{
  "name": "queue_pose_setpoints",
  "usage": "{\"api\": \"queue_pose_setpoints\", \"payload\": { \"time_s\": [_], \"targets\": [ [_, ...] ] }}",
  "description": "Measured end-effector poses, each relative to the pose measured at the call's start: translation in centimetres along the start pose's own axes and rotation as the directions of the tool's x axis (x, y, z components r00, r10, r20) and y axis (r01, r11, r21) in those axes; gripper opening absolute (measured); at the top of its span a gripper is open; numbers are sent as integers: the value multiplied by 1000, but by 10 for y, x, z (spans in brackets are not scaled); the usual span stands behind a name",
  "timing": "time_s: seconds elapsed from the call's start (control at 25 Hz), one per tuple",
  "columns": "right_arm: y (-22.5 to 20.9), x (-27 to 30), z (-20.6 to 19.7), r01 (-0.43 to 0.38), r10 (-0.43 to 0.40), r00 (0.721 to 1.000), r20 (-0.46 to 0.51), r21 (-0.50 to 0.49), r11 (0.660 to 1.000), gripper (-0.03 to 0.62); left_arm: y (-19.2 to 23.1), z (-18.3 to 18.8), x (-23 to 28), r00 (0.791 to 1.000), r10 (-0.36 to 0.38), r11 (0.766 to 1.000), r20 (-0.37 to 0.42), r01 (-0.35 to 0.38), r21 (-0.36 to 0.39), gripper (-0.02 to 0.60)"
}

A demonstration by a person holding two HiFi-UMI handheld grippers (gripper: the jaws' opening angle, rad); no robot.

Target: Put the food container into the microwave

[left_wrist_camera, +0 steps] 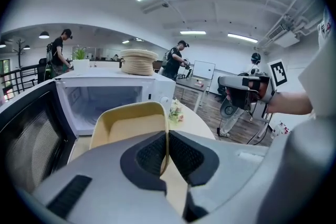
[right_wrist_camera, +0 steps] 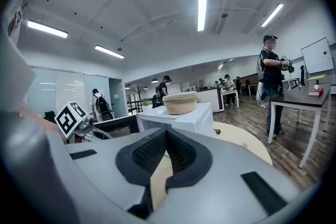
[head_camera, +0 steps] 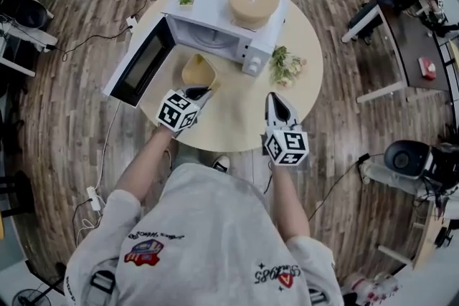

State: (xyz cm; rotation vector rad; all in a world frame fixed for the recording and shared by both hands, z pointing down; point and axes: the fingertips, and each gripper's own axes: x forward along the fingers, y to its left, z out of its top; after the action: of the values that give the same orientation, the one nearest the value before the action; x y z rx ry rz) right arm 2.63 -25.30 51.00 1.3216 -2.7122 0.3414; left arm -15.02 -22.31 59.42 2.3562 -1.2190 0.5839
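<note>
head view: left gripper [head_camera: 202, 92] grips the container [head_camera: 198, 70] rim; open microwave [head_camera: 211, 5] lies at 12 o'clock; right gripper [head_camera: 276, 101] clenched, empty.

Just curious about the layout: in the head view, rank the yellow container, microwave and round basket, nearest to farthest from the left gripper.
1. Yellow container: pinched at its edge by the left gripper, in front of it.
2. Microwave: just beyond the container, standing open.
3. Round basket: on top of the microwave, toward its right end.
</note>
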Motion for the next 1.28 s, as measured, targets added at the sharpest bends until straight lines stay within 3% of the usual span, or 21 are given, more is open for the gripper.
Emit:
{"api": "queue_pose_setpoints", "payload": {
  "time_s": [0.2,0.6,1.28],
  "targets": [
    [11,12,-4,-22,22,1000,-14,-2,1000,2,16,-5,-10,1000,22,1000,-2,-22,-2,17],
    [16,31,-21,-6,6,999,-52,0,1000,1,53,-12,2,997,32,994,-72,-24,104,17],
    [-3,69,-31,88,-85,993,-85,39,995,2,133,3,64,973,8,943,-229,69,325,17]
  ]
}}
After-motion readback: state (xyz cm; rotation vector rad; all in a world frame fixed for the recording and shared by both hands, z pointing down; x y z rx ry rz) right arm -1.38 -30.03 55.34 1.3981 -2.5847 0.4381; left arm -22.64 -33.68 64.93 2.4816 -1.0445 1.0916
